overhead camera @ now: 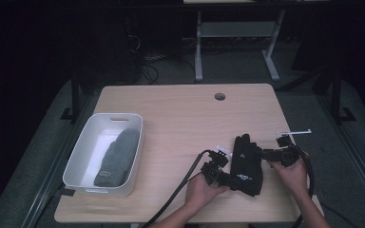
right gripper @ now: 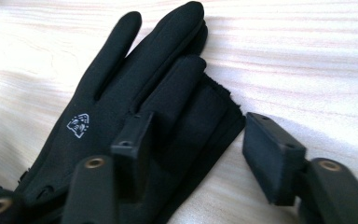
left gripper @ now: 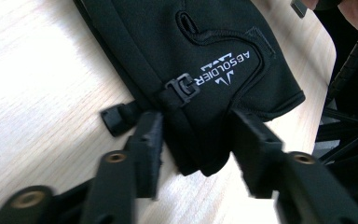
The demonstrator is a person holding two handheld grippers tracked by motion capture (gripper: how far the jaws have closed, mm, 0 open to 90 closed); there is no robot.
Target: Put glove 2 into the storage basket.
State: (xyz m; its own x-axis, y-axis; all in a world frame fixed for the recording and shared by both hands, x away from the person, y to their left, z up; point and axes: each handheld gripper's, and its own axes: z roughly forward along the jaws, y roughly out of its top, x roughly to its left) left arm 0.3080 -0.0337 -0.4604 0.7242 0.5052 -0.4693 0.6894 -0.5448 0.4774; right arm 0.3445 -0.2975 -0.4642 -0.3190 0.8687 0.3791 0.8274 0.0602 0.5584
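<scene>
A pair of black gloves point(overhead camera: 246, 164) lies stacked flat on the wooden table point(overhead camera: 180, 123), fingers pointing away, with white lettering on the cuff point(left gripper: 223, 70). A clip point(left gripper: 182, 88) joins them at the cuff. My left gripper point(overhead camera: 229, 180) comes in low from the left, and its jaws straddle the cuff's corner point(left gripper: 200, 158). The pads stand close on either side, without a clear squeeze. My right gripper point(overhead camera: 268, 154) is open at the gloves' right edge. One jaw rests over the glove fingers point(right gripper: 177, 88); the other stands on bare wood.
A white bin point(overhead camera: 105, 153) at the table's left holds a grey knitted piece point(overhead camera: 116, 159). There is a round cable hole point(overhead camera: 220, 96) near the far edge. A small white strip point(overhead camera: 294, 132) lies by the right edge. Cables trail off the front edge.
</scene>
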